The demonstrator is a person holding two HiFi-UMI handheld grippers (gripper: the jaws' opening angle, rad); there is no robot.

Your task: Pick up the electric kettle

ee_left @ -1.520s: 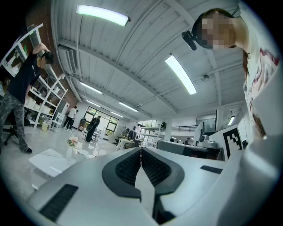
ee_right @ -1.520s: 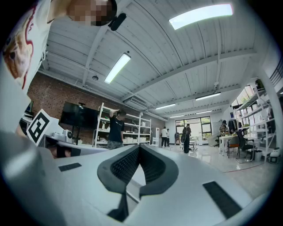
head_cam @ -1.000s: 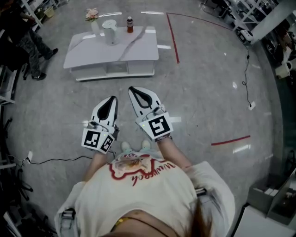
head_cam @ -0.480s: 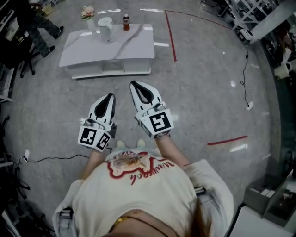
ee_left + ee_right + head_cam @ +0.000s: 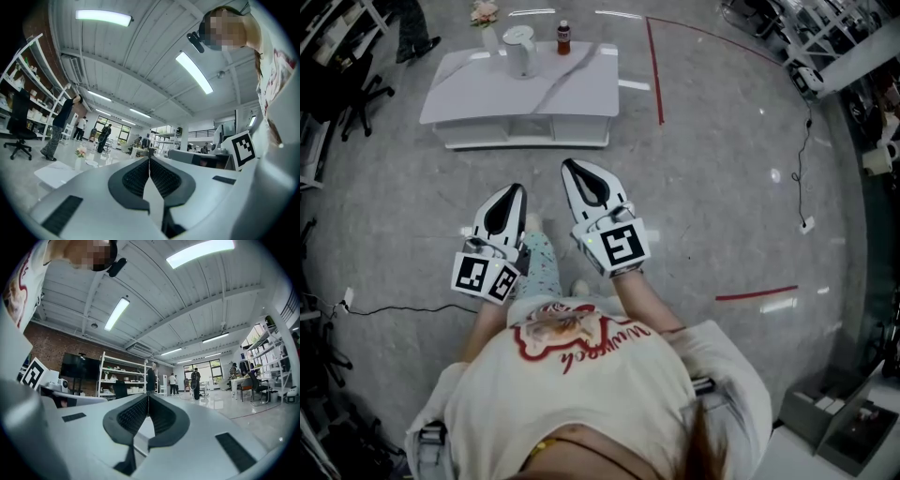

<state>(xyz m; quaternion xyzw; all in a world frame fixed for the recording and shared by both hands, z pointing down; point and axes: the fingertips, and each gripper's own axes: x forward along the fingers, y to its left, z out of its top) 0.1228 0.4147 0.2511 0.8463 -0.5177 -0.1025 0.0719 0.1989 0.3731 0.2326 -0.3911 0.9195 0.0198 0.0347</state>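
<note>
White electric kettle point(image 5: 518, 49) upright on table point(image 5: 572, 89), axis vertical; spout direction unclear.

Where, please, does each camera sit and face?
Head view: on the head, steeply down at floor, table, kettle; shirt, left gripper, right gripper show.
Left gripper view: on it, level along shut jaws into the hall; shirt at right.
Right gripper view: likewise; shirt at left.
Shared: each gripper view shows the other's marker cube.

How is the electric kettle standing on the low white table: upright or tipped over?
Upright: the kettle stands on its base on the table, round lid facing up.
</note>
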